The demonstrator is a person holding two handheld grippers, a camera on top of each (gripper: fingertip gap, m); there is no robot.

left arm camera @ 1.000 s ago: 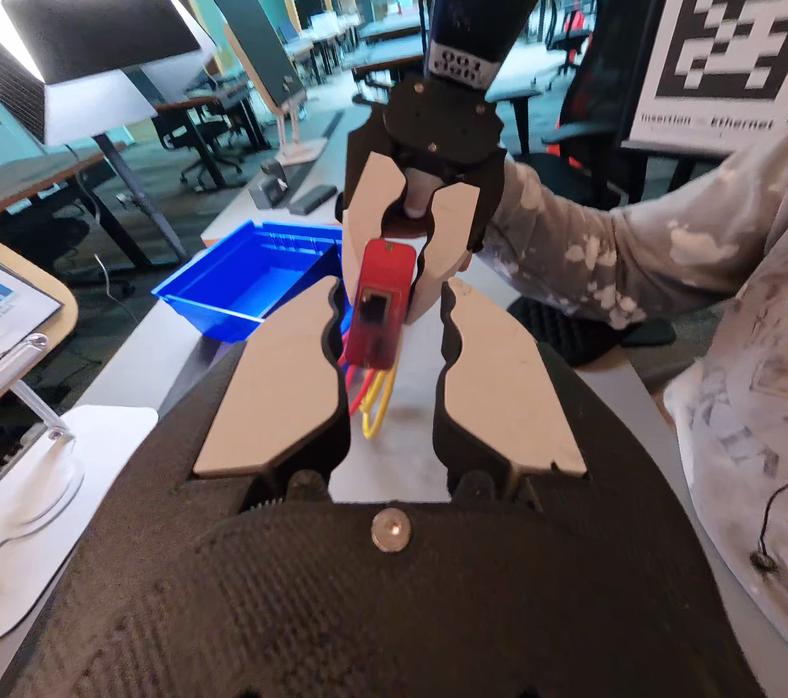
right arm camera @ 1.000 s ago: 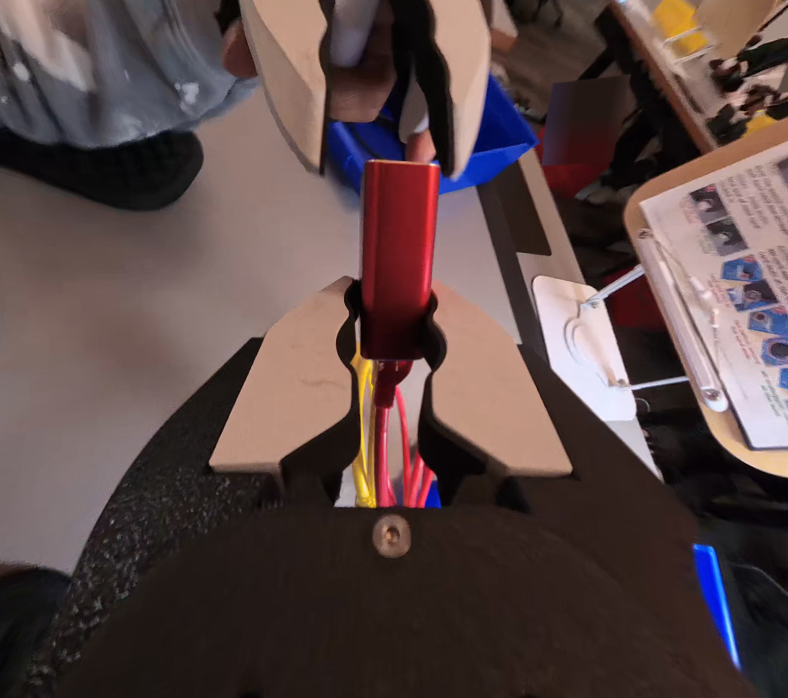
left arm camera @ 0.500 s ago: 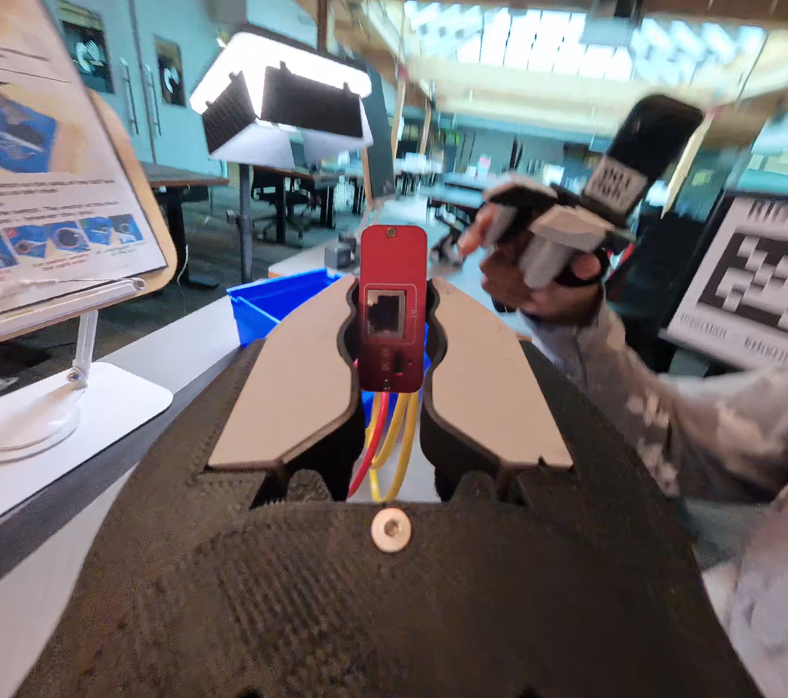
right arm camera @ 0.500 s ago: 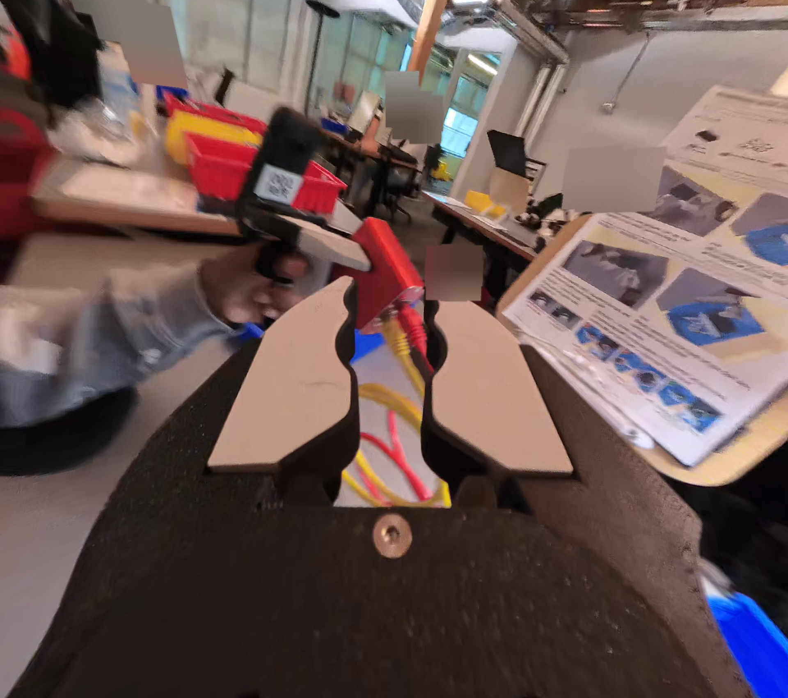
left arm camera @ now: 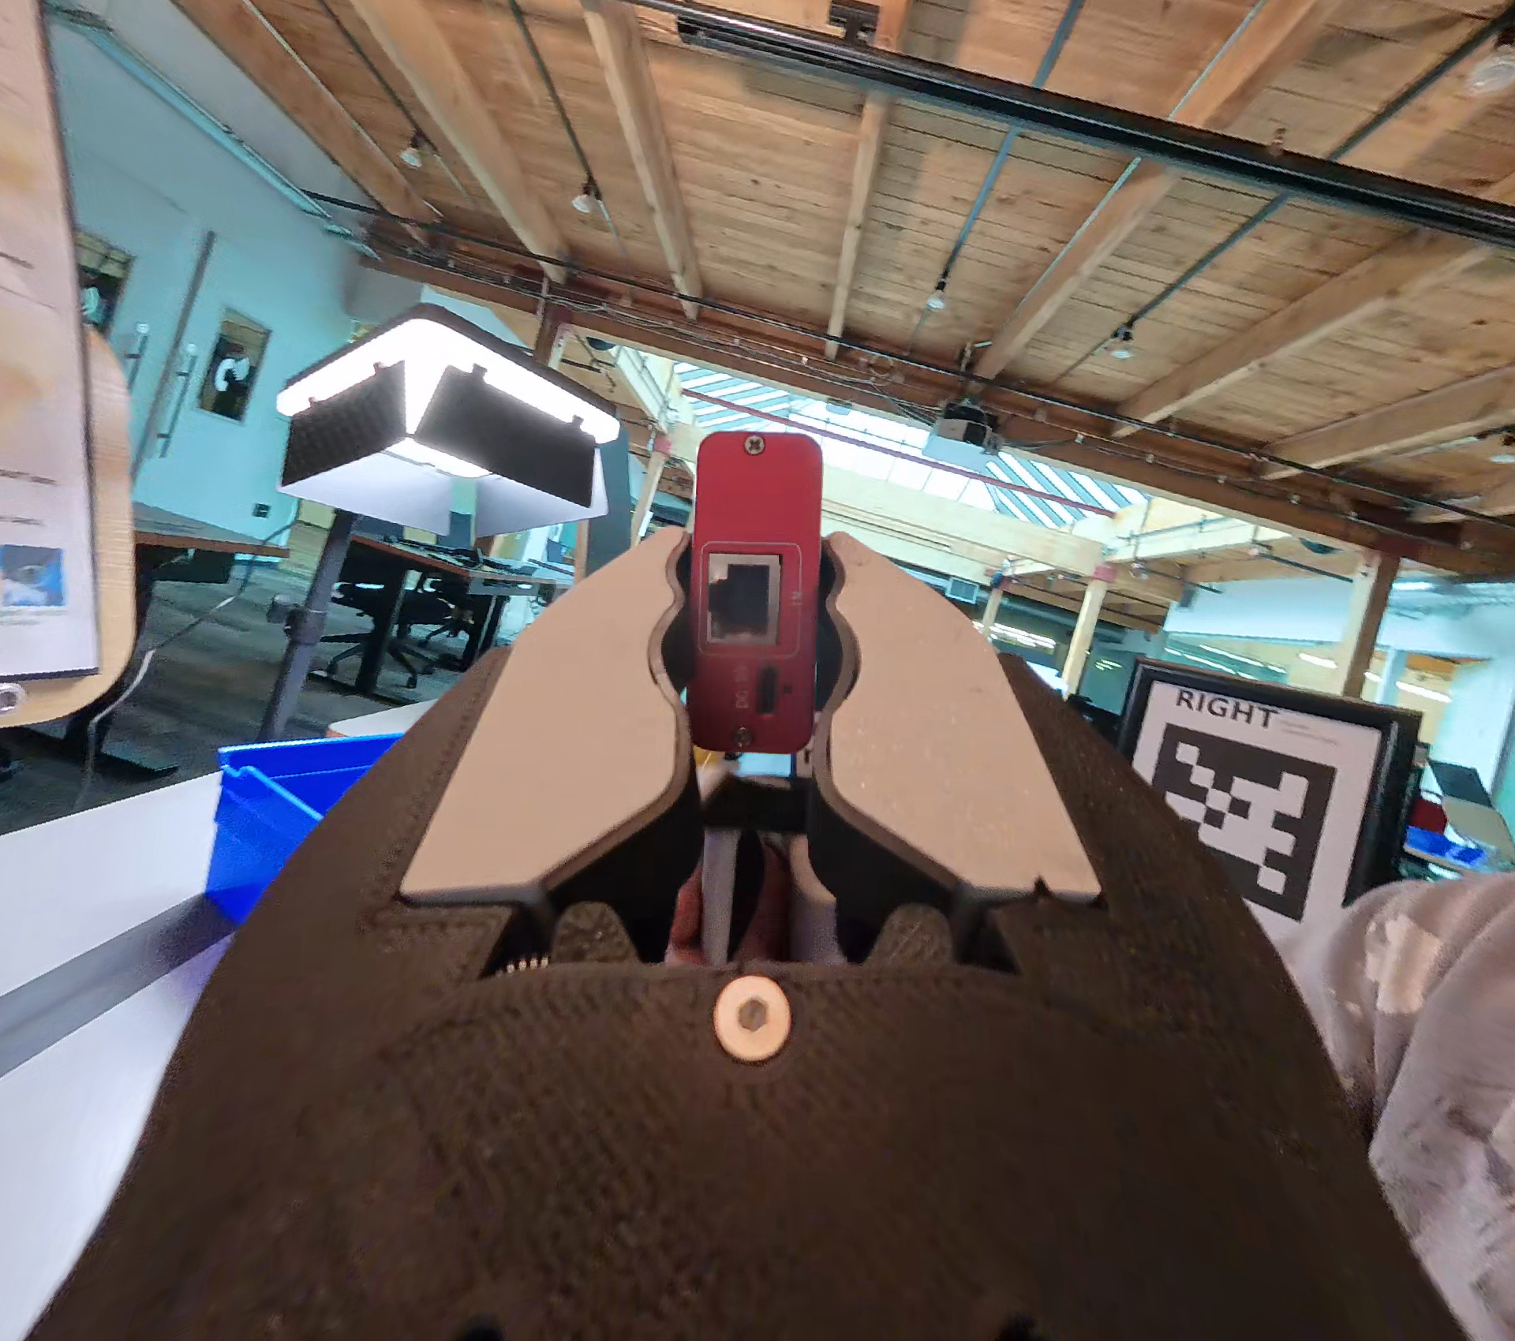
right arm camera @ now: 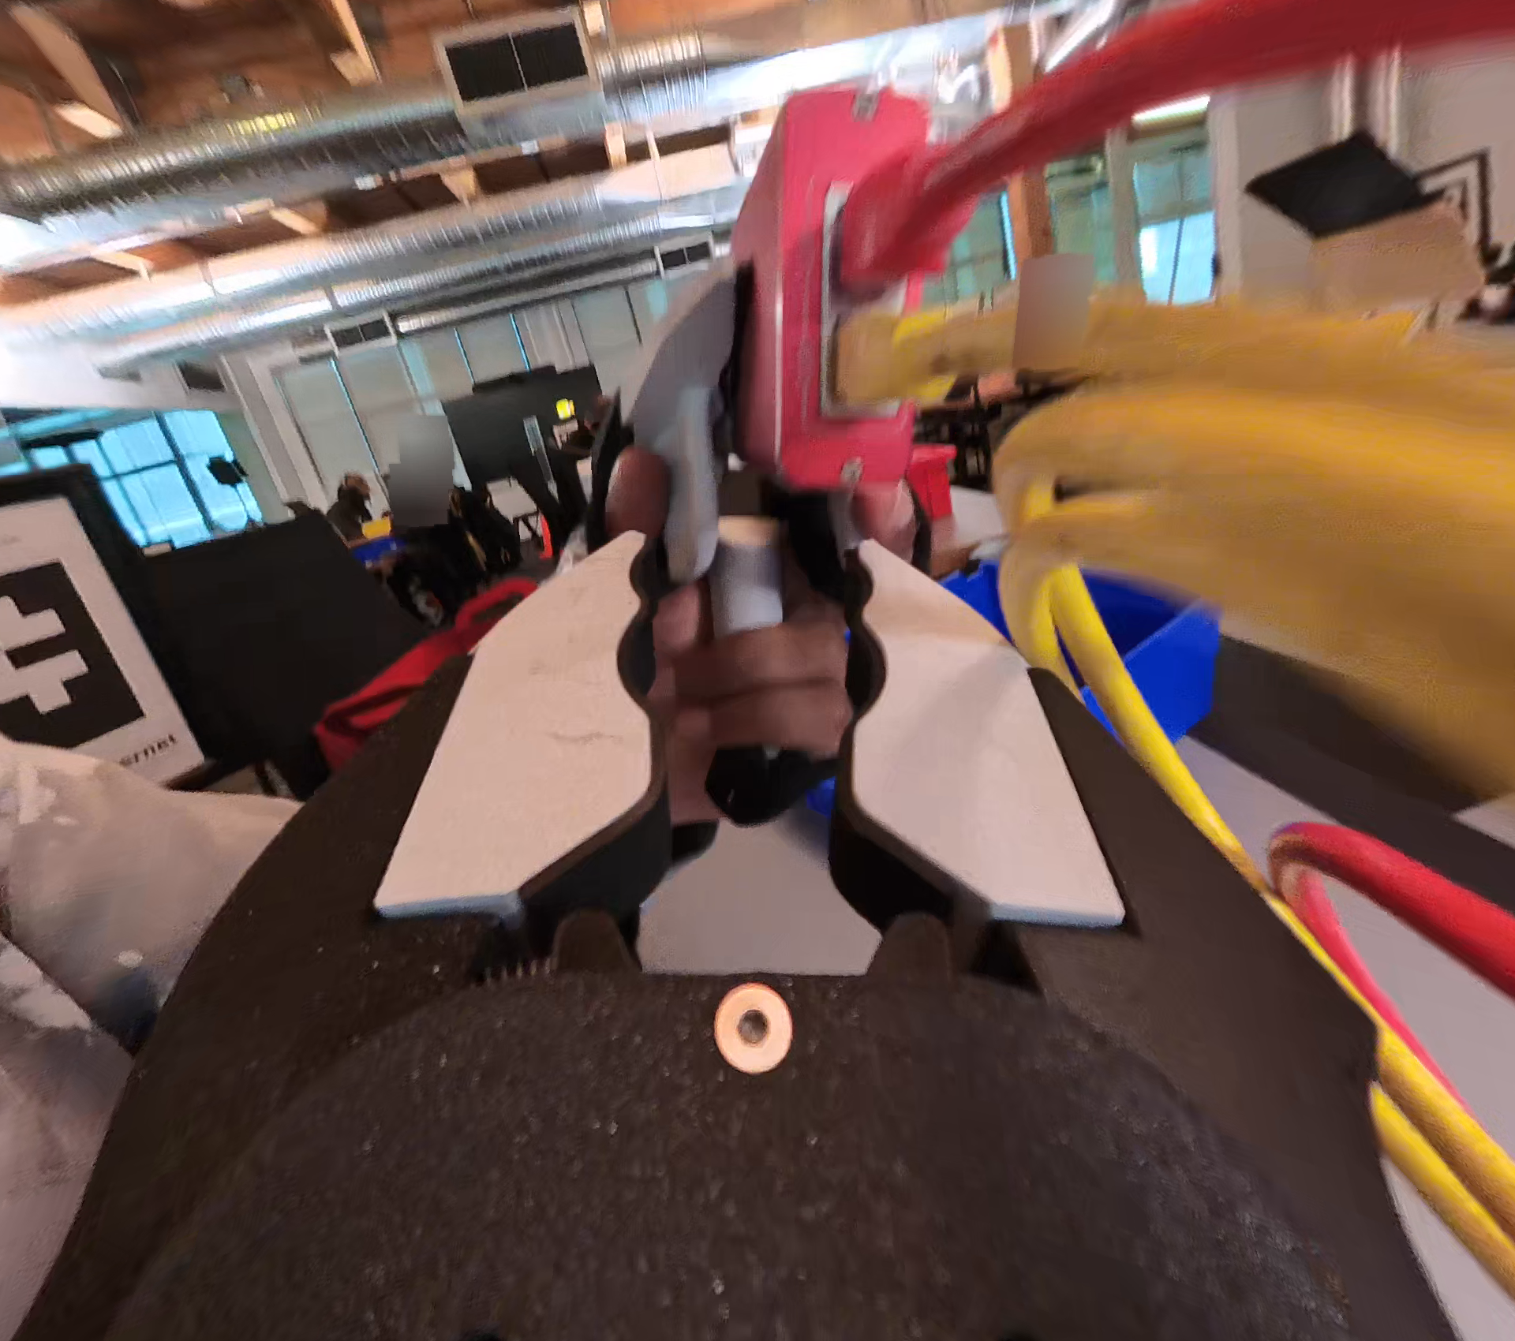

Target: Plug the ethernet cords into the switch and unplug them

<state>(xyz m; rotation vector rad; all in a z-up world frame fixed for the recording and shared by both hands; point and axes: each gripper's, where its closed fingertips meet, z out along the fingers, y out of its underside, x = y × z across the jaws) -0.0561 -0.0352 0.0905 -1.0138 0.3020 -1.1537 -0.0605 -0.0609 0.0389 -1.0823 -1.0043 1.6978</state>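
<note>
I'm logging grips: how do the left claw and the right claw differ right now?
The left claw is shut on the red switch; the right claw is open and empty. The left claw sits higher; the right claw is below, aimed up at it. Both share the same pale-and-black build.

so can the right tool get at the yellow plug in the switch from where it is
Probably yes. The right tool is open and holds nothing, and the yellow plug sits exposed on the switch face just above it. Only the red cord crowds it.
</note>
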